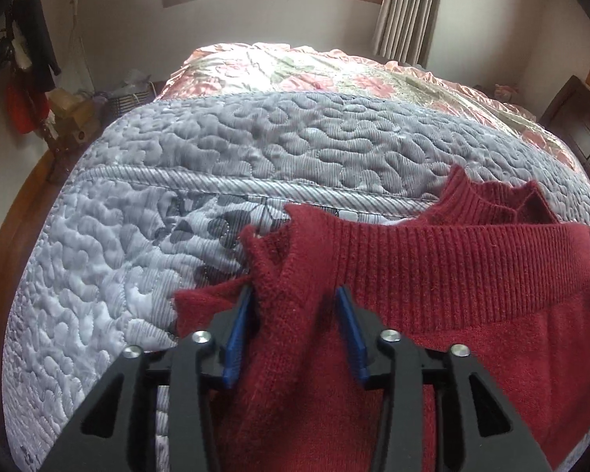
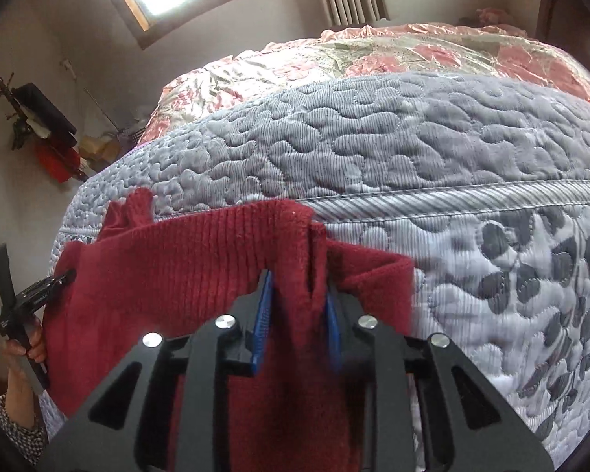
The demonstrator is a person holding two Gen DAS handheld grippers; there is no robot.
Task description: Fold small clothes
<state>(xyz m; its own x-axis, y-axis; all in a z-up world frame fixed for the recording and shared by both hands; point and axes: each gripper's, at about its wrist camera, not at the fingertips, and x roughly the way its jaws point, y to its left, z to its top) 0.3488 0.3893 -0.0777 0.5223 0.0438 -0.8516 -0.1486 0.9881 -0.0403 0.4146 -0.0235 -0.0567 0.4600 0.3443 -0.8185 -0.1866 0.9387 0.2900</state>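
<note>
A dark red knit sweater (image 1: pixel 452 275) hangs by its ribbed hem between my two grippers, over the near part of a bed. My left gripper (image 1: pixel 295 306) is shut on a bunched corner of the hem, with knit filling the gap between its blue pads (image 1: pixel 238 334). At the other end of the hem (image 2: pixel 200 244), my right gripper (image 2: pixel 298 306) is also shut on a fold of the sweater (image 2: pixel 169 283). The ribbed collar (image 1: pixel 487 204) sticks up behind the hem. In the right wrist view a hand (image 2: pixel 23 350) holds the left gripper (image 2: pixel 65 275) at the sweater's left edge.
The bed wears a grey quilted cover (image 1: pixel 255 137) with a leaf-print border (image 2: pixel 531 283), and a pink floral satin spread (image 1: pixel 314 70) lies farther back. A coat stand with dark and red clothes (image 1: pixel 27 59) and boxes stand at the left. Dark wooden furniture (image 1: pixel 578 126) is at the right.
</note>
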